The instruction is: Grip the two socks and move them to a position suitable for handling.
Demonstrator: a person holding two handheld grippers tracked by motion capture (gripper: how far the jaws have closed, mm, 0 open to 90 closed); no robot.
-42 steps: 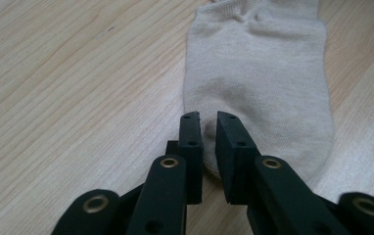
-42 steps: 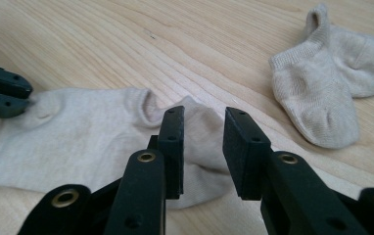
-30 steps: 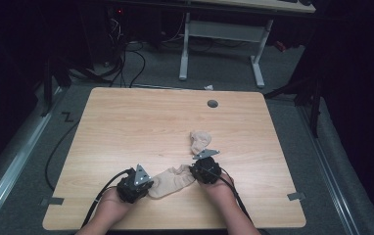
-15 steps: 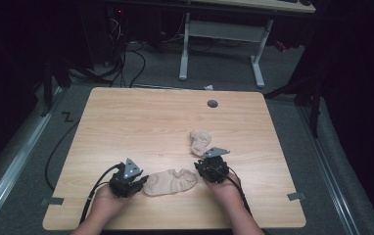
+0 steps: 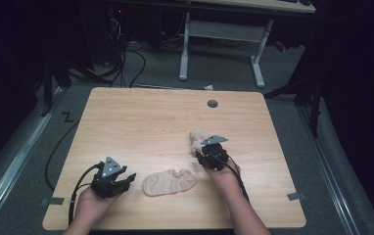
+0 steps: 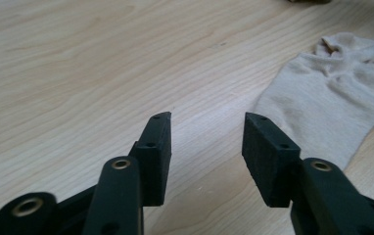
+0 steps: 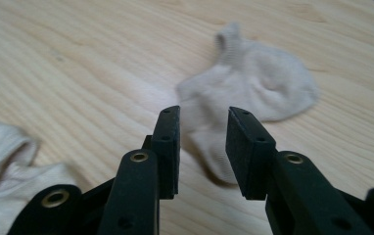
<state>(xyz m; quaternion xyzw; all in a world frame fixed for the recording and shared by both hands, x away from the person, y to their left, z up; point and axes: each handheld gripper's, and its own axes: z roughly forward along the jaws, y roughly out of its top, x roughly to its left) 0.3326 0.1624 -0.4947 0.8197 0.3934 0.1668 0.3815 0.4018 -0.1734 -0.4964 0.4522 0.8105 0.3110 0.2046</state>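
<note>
Both your grippers are open and hold nothing: your right gripper [image 5: 202, 152] points at the crumpled sock [image 7: 253, 93] at 12 o'clock, so grab it next, while your left gripper [image 5: 126, 180] waits beside the flat sock [image 5: 169, 182] on the surface [image 5: 141, 122].

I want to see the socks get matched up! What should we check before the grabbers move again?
1. Left gripper open with nothing in it: ok.
2. Right gripper open with nothing in it: ok.
3. Near sock lying flat on the table, free of both grippers: ok.
4. Far sock straight ahead of the right gripper's jaws: ok.
5. Far sock spread flat: not ok, it looks bunched.
6. Right gripper touching the far sock: cannot tell.
</note>
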